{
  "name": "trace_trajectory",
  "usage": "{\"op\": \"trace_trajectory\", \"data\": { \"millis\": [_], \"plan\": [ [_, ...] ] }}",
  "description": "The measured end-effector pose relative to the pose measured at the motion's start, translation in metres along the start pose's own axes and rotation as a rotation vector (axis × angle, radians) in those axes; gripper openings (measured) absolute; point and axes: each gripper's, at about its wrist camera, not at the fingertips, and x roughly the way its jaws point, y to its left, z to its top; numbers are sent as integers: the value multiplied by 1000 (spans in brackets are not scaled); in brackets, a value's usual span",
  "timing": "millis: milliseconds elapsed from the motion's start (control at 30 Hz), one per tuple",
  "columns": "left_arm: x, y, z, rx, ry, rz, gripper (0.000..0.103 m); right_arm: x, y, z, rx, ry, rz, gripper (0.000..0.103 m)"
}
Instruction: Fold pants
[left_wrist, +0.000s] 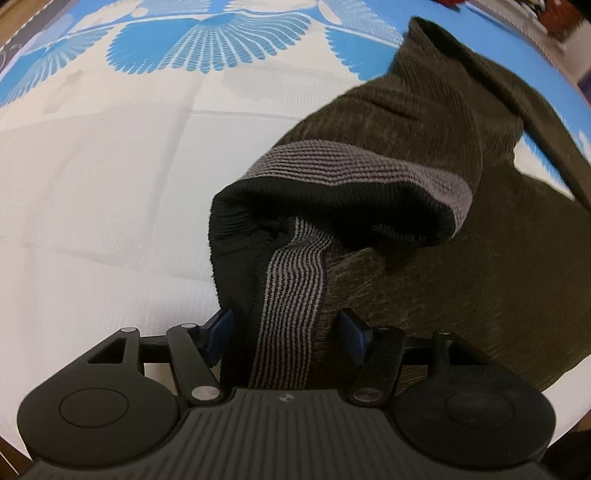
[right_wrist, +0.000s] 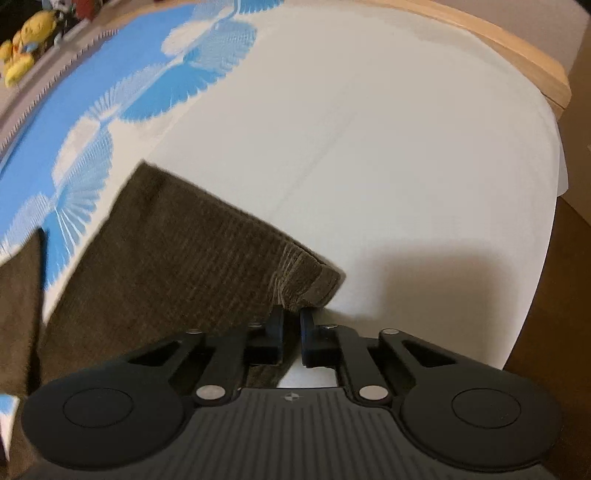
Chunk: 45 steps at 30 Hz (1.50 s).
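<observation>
Dark olive corduroy pants (left_wrist: 424, 147) with a grey striped elastic waistband (left_wrist: 291, 295) lie on a white and blue bed sheet (left_wrist: 110, 184). In the left wrist view my left gripper (left_wrist: 286, 332) has its jaws apart, with the bunched waistband hanging between them. In the right wrist view my right gripper (right_wrist: 291, 325) is shut on the hem end of a pant leg (right_wrist: 306, 280), which stretches away to the left (right_wrist: 166, 251) above the sheet.
The sheet (right_wrist: 369, 147) covers a bed with a wooden frame edge (right_wrist: 498, 48) at the far right. Yellow toys (right_wrist: 26, 44) sit beyond the bed's far left side. Brown floor (right_wrist: 561, 295) lies to the right.
</observation>
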Motion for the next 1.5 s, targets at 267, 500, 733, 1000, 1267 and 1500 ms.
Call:
{"op": "trace_trajectory", "data": {
  "millis": [267,500,733,1000,1267,1500],
  "plan": [
    [-10,-6,-4,100,-28,8,40,-38,-23,7,31,-209,-297,0],
    [-22,5,-9,16,-50,-42,41,-17,-20,-7,50,-24,21,29],
    [-12,12,-19,18,-17,-13,64,7,-11,-10,145,35,21,58],
    [-7,-1,-16,94,-45,10,56,0,4,-7,70,-28,-15,7],
    [-22,-14,-16,159,-62,-84,27,-36,-14,-7,140,-136,-85,6],
    [-43,-2,-24,141,-81,-134,20,-37,-27,-16,40,-60,-196,6]
  ]
}}
